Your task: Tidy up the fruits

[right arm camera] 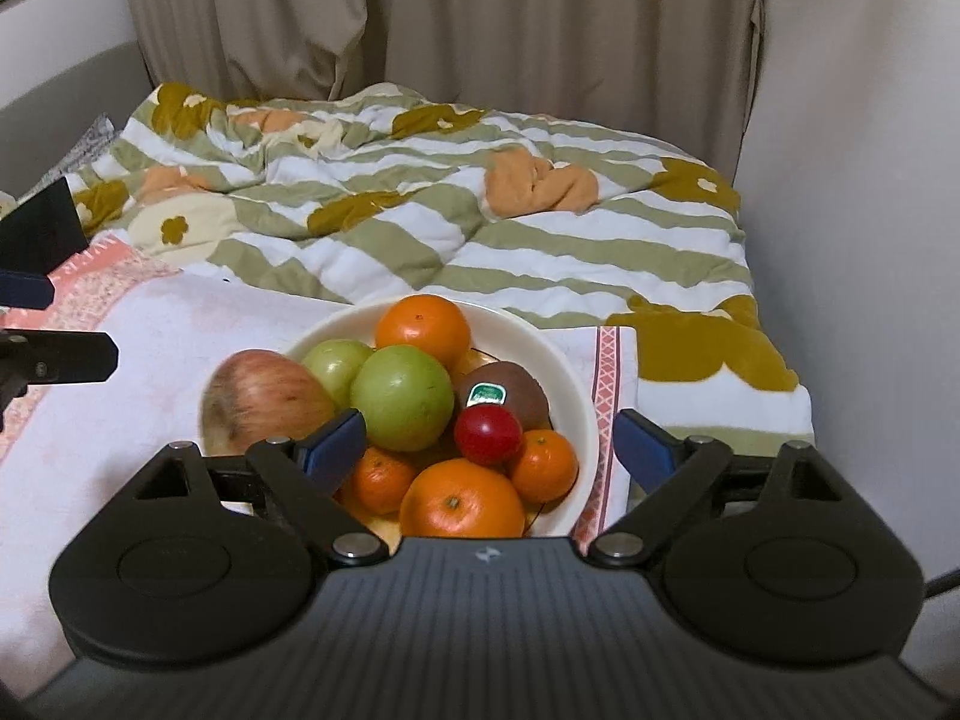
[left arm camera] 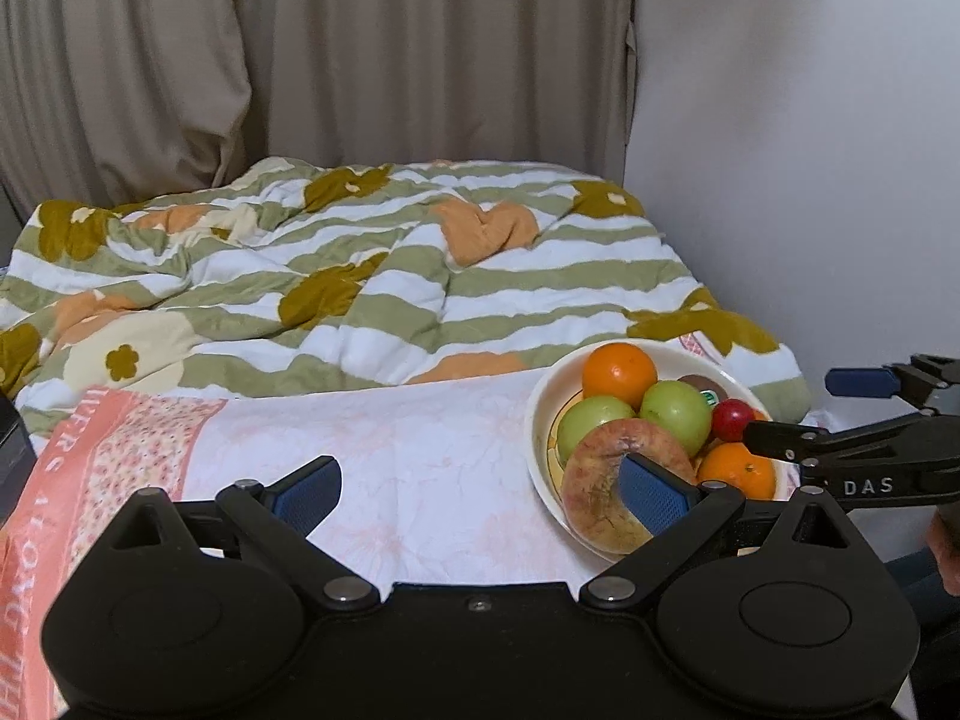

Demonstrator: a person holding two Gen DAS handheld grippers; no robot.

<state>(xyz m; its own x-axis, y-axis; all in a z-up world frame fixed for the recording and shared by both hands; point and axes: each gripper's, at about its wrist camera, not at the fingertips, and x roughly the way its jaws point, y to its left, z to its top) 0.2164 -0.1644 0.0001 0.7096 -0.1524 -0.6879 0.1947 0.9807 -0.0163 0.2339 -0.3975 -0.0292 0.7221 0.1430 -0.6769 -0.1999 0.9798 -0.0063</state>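
While heaped with round fruits, cream ceramic bowl (right arm camera: 576, 372) rests on pink towel (right arm camera: 150, 348) over bed. Right gripper (right arm camera: 489, 450) above bowl, jaws spread wide, empty. Left gripper (left arm camera: 480, 495) beside bowl, jaws wide, empty. Red-streaked apple (right arm camera: 264, 399) perched on rim, likely roll risk.

- You see a cream bowl (right arm camera: 576, 372) holding three oranges (right arm camera: 423, 330), two small ones and two green apples (right arm camera: 402, 397).
- Your red apple (right arm camera: 264, 399) is streaked yellow; the plum (right arm camera: 487, 433) is dark red.
- The brown kiwi (right arm camera: 510, 393) bears a green sticker.
- Your quilt (right arm camera: 480, 222) shows green-and-white stripes with mustard flowers.
- The pads (right arm camera: 333, 450) are blue.
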